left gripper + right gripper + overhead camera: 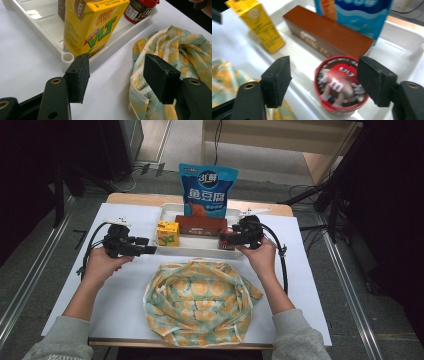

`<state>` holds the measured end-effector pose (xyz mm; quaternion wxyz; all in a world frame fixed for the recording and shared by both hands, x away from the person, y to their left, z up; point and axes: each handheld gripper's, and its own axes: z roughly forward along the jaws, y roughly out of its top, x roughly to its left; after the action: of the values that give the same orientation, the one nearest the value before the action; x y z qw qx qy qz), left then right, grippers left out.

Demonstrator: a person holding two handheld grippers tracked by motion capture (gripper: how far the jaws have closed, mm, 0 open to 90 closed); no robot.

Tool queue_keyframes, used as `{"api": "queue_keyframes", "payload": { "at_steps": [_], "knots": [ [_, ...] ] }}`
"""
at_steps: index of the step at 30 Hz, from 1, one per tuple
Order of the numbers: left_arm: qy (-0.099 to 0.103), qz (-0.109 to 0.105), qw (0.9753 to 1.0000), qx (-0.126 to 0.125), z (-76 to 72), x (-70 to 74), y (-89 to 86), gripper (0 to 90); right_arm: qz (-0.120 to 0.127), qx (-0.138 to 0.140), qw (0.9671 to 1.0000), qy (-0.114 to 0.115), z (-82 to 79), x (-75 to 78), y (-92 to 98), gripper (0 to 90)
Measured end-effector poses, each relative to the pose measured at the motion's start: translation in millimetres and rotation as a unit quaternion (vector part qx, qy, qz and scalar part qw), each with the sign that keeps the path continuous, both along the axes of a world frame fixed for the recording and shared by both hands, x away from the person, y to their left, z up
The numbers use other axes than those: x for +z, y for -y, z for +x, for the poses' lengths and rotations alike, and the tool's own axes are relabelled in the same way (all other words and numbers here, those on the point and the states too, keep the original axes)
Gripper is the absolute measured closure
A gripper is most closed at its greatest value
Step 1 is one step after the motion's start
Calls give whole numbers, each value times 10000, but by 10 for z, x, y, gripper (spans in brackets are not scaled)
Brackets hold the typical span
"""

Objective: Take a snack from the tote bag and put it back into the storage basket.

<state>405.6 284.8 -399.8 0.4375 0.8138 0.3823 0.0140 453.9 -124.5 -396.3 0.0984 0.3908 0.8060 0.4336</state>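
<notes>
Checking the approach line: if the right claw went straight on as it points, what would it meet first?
Probably the red-lidded round candy tub in the white plastic tray; it sits between the open right claw jaws, though depth is unclear.

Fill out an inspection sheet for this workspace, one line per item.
Surface: white table, mostly bare at left and right edges.
Job's things: white tray holding a yellow drink carton, a brown box, a blue snack bag standing upright and a red-lidded tub; a lemon-print cloth bag lies open in front of the tray.
Clutter: nothing seen.
Grippers: left gripper open, near the tray's corner by the carton; right gripper open, jaws either side of the tub, contact not clear.
Cables: a black cable trails from each gripper.
Surroundings: grey floor, loose floor leads, dark equipment at both sides.
</notes>
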Motion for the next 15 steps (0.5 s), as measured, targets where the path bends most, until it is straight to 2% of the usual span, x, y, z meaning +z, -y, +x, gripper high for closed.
{"api": "queue_keyframes", "payload": {
  "at_steps": [3,15],
  "knots": [
    [11,25,10000,16,-7,5,11,382,28,146,9999,-17,-41,-2,-9,313],
    [39,65,9999,-68,-76,12,37,379,52,323,9995,-28,-226,-5,6,343]
  ]
}}
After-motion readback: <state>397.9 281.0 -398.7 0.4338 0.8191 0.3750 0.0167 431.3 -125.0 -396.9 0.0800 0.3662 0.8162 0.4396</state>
